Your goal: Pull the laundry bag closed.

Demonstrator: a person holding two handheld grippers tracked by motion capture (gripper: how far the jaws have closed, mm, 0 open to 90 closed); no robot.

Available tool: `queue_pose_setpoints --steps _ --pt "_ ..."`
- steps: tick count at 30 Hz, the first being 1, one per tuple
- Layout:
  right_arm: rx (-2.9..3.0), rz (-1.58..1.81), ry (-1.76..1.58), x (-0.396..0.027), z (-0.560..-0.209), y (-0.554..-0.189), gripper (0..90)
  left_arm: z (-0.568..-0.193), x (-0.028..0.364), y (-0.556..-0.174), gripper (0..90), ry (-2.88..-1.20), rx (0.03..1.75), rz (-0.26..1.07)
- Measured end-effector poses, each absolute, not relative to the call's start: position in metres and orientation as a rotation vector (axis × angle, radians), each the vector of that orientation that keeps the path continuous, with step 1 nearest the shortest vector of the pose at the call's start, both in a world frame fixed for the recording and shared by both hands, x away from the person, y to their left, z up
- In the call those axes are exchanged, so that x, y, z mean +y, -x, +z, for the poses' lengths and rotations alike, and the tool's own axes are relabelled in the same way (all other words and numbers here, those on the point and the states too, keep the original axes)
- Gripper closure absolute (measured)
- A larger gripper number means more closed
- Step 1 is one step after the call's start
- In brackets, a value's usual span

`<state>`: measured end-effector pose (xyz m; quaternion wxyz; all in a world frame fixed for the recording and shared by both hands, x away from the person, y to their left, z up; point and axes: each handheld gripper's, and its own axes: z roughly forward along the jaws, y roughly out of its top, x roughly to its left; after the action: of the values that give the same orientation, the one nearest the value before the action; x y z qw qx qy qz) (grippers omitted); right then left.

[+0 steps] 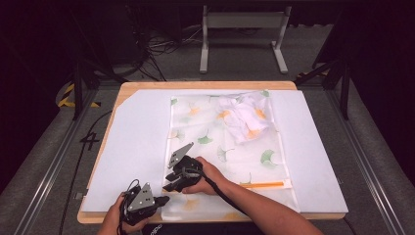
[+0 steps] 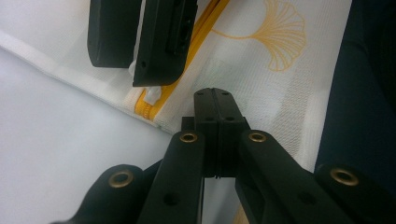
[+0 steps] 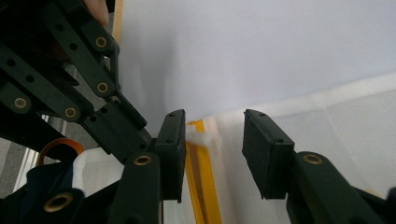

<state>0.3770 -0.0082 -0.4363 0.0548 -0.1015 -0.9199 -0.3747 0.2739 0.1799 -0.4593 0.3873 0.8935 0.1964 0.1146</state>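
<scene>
White mesh bag [image 1: 230,147], ginkgo-leaf print, orange zip [image 3: 201,186]; left hand-held gripper [image 2: 215,100] clamped on its corner; right hand-held gripper [image 3: 212,154] part-open astride zip pull

Wooden table [image 1: 205,85], light top, rounded corners. Covered almost wholly by a white board [image 1: 132,147], one far corner cut off. On the board: a see-through mesh bag [image 1: 220,147] printed with green and orange leaves, orange zipper [image 1: 264,184] along its near edge. Crumpled white cloth [image 1: 243,117] visible at the bag's far end.
</scene>
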Motion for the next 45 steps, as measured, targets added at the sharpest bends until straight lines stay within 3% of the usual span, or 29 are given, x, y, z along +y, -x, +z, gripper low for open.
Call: queue_pose_setpoints --steps 9,16,21,45 --pt "-2.791 -1.099 0.248 -0.002 -0.44 -0.372 82.9 -0.459 0.18 -0.275 90.0 -2.274 0.504 0.283" --pt "-2.731 -1.127 0.307 -0.011 -0.44 -0.376 82.3 -0.459 0.18 -0.275 90.0 -2.272 0.508 0.276" --pt "-2.76 -1.12 0.298 -0.012 -0.441 -0.372 89.6 -0.459 0.18 -0.275 90.0 -2.277 0.505 0.279" --pt "-2.748 -1.128 0.333 -0.015 -0.439 -0.37 90.0 -0.458 0.177 -0.281 90.0 -2.295 0.493 0.357"
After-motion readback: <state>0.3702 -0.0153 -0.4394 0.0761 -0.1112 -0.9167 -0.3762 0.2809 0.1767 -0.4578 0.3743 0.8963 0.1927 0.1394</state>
